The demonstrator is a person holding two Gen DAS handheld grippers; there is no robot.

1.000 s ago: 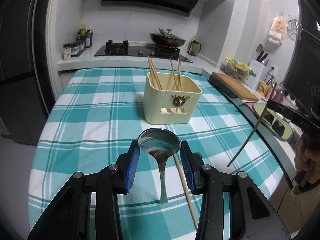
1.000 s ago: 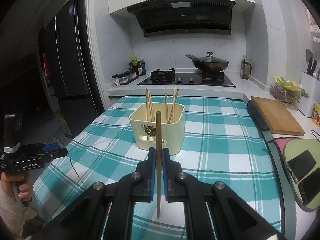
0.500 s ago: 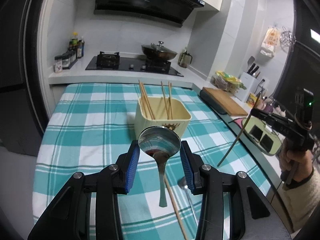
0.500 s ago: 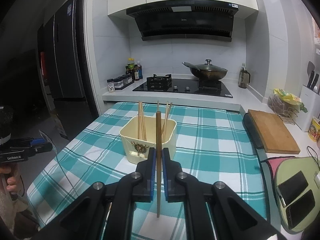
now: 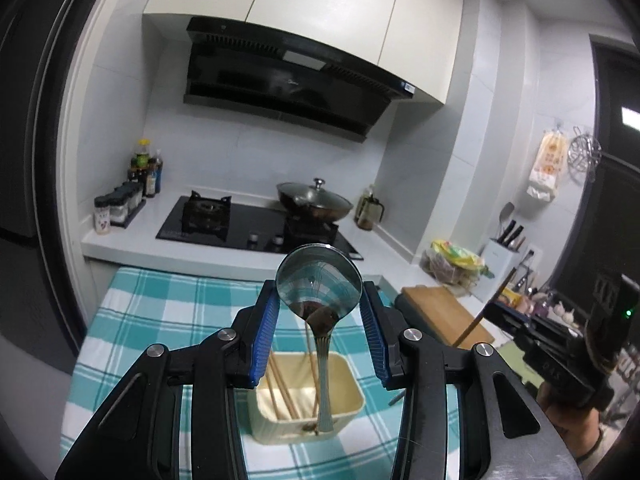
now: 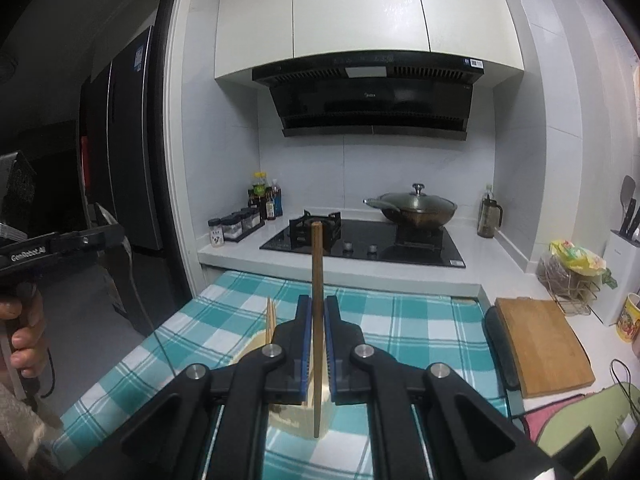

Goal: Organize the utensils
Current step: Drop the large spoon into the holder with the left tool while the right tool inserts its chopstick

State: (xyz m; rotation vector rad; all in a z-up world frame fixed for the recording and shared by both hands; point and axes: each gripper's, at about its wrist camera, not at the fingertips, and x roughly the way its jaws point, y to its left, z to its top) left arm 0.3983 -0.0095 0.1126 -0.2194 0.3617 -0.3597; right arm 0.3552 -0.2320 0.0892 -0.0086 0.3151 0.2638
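Left gripper (image 5: 319, 334) grasps the spoon (image 5: 319, 286) above the holder (image 5: 306, 396); right gripper (image 6: 316, 344) clamps a chopstick (image 6: 317, 280). Simultaneous insertion risks collision, or snagging the standing chopsticks (image 5: 282, 386).

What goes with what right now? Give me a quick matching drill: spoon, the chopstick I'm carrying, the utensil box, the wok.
Things:
1. shiny metal spoon
2. single brown wooden chopstick
3. cream plastic utensil box
4. lidded dark wok

States:
A. on the black stove
B. upright, pinched in the right gripper
C. on the teal checked cloth, chopsticks inside
D. bowl up between the left gripper fingers, handle hanging over the box

Pairs: 1-D, 2-B, 3-C, 4-A
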